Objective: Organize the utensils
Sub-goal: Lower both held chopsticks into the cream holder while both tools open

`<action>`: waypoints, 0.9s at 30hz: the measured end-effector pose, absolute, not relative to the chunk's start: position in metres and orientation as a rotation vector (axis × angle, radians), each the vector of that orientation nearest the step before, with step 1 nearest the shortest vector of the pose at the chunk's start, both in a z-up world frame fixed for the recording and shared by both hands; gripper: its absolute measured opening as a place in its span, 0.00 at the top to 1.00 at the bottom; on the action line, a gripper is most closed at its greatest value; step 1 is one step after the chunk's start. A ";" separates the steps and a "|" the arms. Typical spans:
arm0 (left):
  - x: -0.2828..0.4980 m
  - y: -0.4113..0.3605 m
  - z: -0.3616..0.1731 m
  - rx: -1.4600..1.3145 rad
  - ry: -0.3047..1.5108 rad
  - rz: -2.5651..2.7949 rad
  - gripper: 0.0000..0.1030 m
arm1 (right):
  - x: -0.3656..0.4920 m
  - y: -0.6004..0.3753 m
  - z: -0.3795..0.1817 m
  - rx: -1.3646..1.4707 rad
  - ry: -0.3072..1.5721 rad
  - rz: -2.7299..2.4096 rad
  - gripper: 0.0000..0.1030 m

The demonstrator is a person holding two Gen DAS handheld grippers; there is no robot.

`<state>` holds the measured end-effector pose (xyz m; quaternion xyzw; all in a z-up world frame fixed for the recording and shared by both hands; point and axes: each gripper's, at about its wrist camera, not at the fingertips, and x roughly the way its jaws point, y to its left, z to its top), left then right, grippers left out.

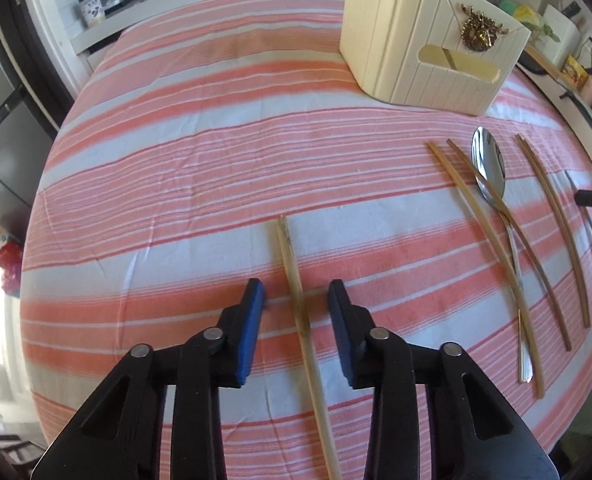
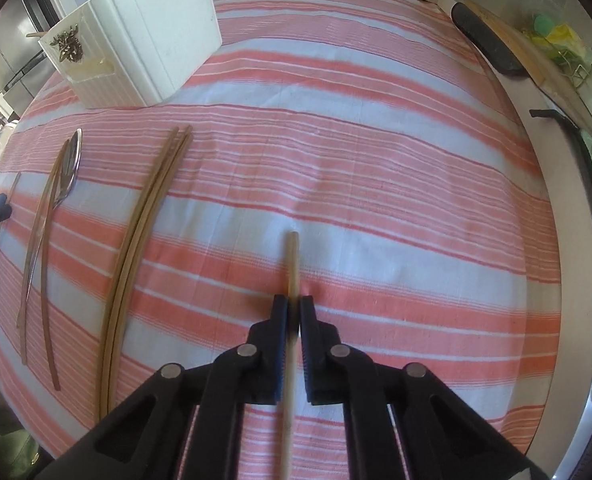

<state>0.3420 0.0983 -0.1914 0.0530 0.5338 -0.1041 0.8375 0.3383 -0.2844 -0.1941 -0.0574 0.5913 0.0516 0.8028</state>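
Both hands are at the pickup step. The right gripper (image 2: 295, 304) has its jaws clamped on a chopstick (image 2: 293, 256) lying on the striped worktop (image 2: 376, 160). The left gripper (image 1: 296, 292) straddles another chopstick (image 1: 292, 264), jaws apart and not pressing it. Next, I judge, the left must close, then both lift toward the cream holder (image 1: 416, 52) at one o'clock in the left view. The spoon (image 1: 490, 168) and other sticks wait at three o'clock.

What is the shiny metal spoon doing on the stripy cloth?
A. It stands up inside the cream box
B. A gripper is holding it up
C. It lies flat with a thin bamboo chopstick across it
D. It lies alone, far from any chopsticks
C: the shiny metal spoon lies flat on the pink-and-white striped cloth, and a thin bamboo chopstick crosses over it.
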 end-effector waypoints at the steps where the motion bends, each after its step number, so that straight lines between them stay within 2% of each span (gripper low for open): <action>1: 0.343 0.098 -0.191 0.108 1.123 -0.220 0.89 | 0.342 -0.285 -0.194 -0.110 1.259 0.103 0.94; 2: 0.345 0.097 -0.191 0.102 1.118 -0.217 0.93 | 0.344 -0.286 -0.194 -0.094 1.249 0.096 0.94; 4: 0.346 0.097 -0.189 0.089 1.106 -0.206 0.95 | 0.348 -0.288 -0.192 -0.063 1.217 0.087 0.94; 9: 0.330 0.106 -0.157 0.020 1.003 -0.200 0.95 | 0.327 -0.304 -0.151 0.037 1.075 0.118 0.94; 18: 0.248 0.127 -0.050 -0.087 0.704 -0.275 0.95 | 0.231 -0.286 -0.046 0.047 0.786 0.246 0.94; 27: 0.212 0.128 -0.004 -0.183 0.539 -0.337 0.95 | 0.184 -0.264 0.000 0.028 0.589 0.297 0.94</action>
